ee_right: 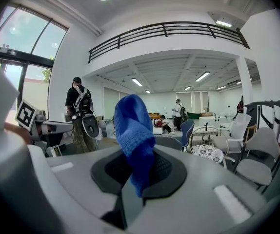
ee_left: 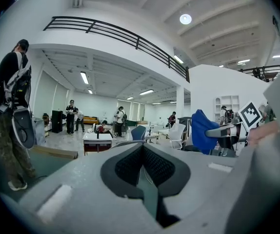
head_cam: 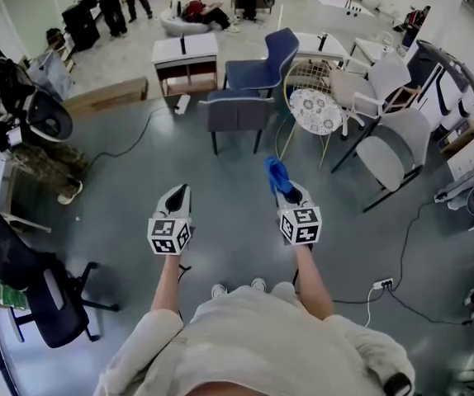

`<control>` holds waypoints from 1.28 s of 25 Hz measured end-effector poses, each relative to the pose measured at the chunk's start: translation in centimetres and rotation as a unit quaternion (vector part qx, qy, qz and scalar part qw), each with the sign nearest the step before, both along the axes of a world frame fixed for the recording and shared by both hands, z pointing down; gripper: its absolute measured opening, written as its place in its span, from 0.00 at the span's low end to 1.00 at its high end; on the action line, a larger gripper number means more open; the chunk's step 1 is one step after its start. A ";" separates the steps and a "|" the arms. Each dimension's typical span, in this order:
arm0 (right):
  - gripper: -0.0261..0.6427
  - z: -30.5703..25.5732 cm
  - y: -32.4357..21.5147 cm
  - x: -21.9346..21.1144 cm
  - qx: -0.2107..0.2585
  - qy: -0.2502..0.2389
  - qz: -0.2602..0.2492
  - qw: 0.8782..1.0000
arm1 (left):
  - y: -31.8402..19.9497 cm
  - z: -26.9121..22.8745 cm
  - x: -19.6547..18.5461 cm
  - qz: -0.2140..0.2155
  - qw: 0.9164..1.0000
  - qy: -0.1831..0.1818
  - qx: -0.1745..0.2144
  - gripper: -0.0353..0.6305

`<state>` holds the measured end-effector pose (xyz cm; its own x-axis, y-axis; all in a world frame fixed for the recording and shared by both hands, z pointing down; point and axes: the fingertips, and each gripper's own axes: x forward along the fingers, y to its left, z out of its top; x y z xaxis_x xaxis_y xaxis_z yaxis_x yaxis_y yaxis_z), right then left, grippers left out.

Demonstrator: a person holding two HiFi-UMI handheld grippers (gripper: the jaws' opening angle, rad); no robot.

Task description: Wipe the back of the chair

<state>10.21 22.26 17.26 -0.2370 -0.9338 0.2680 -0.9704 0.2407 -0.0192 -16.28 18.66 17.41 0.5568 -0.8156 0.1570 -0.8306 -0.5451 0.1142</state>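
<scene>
Grey chair [head_cam: 237, 112] at twelve o'clock, well apart from both grippers, upright on thin dark legs, plain padded back turned this way. Blue cloth [head_cam: 277, 174] at one o'clock, between chair and body: knitted-looking, bunched, standing up out of the right gripper [head_cam: 286, 190]. Pinched there between dark ribbed pads [ee_right: 167, 168], lower end tucked down into the gap in the right gripper view. Left gripper [head_cam: 178, 193] at eleven o'clock, about level with the right, jaws pressed together on nothing, tips meeting in a narrow seam.

Black-and-white square markers [head_cam: 169, 236] on each gripper's cube: patterns, not letters.

Behind the grey chair, towards one o'clock, a blue chair [head_cam: 266, 60], and at eleven o'clock a low white table [head_cam: 186, 54]. Further round at one o'clock a white wire chair [head_cam: 313, 97] with a flower-patterned seat pad. At two o'clock pale shell chairs [head_cam: 390, 151]. At ten o'clock a person with a backpack [head_cam: 18, 110]; at eight o'clock a black office chair [head_cam: 35, 283]. Grey floor [head_cam: 138, 180] all round, with a cable and power strip [head_cam: 383, 285] at four o'clock.
</scene>
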 end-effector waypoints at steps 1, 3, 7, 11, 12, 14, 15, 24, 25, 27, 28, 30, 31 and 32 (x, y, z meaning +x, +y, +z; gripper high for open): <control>0.11 0.0 -0.1 -0.4 -0.001 0.002 -0.001 1.000 | -0.1 0.0 -0.3 0.003 1.000 0.001 -0.001 0.05; 0.11 -0.1 -0.2 -1.2 -0.004 0.006 -0.001 1.000 | -0.3 0.0 -0.7 0.011 1.000 0.003 -0.004 0.05; 0.11 0.3 -0.5 -2.7 -0.010 0.007 0.005 1.000 | -0.9 0.3 -2.1 0.019 1.000 0.007 -0.008 0.05; 0.11 0.7 -0.5 -3.4 -0.011 0.010 0.014 1.000 | -1.5 1.1 -3.0 0.028 0.999 0.010 -0.012 0.05; 0.11 0.7 -0.6 -3.5 -0.011 0.011 0.017 1.000 | -1.7 1.3 -3.1 0.031 0.999 0.010 -0.013 0.05; 0.11 0.8 -0.4 -3.8 -0.012 0.012 0.023 1.000 | -2.0 1.6 -3.3 0.037 0.999 0.010 -0.014 0.05; 0.11 0.8 -0.4 -3.9 -0.012 0.012 0.025 1.000 | -2.2 1.7 -3.2 0.041 0.999 0.010 -0.015 0.05; 0.11 1.5 -1.2 -4.0 -0.022 0.016 0.034 0.999 | -3.8 2.0 -1.4 0.071 0.997 0.018 -0.015 0.05; 0.11 1.8 -1.5 -3.9 -0.023 0.015 0.035 0.999 | -4.0 2.2 -1.3 0.072 0.997 0.017 -0.017 0.05; 0.11 2.2 -2.4 -3.6 -0.025 0.011 0.036 0.999 | -4.7 2.5 -1.3 0.071 0.997 0.015 -0.019 0.05; 0.11 2.4 -3.1 -3.6 -0.026 0.009 0.035 0.999 | -5.2 2.7 -1.4 0.068 0.997 0.013 -0.019 0.05; 0.11 2.7 -4.6 -3.6 -0.025 0.004 0.030 0.999 | -6.4 2.8 -1.7 0.060 0.998 0.009 -0.019 0.05; 0.11 2.9 -5.5 -3.6 -0.024 0.002 0.026 0.999 | -7.1 2.9 -1.9 0.055 0.998 0.007 -0.019 0.05; 0.11 3.0 -6.4 -3.6 -0.024 0.001 0.022 0.999 | -7.9 2.8 -2.0 0.050 0.999 0.005 -0.018 0.05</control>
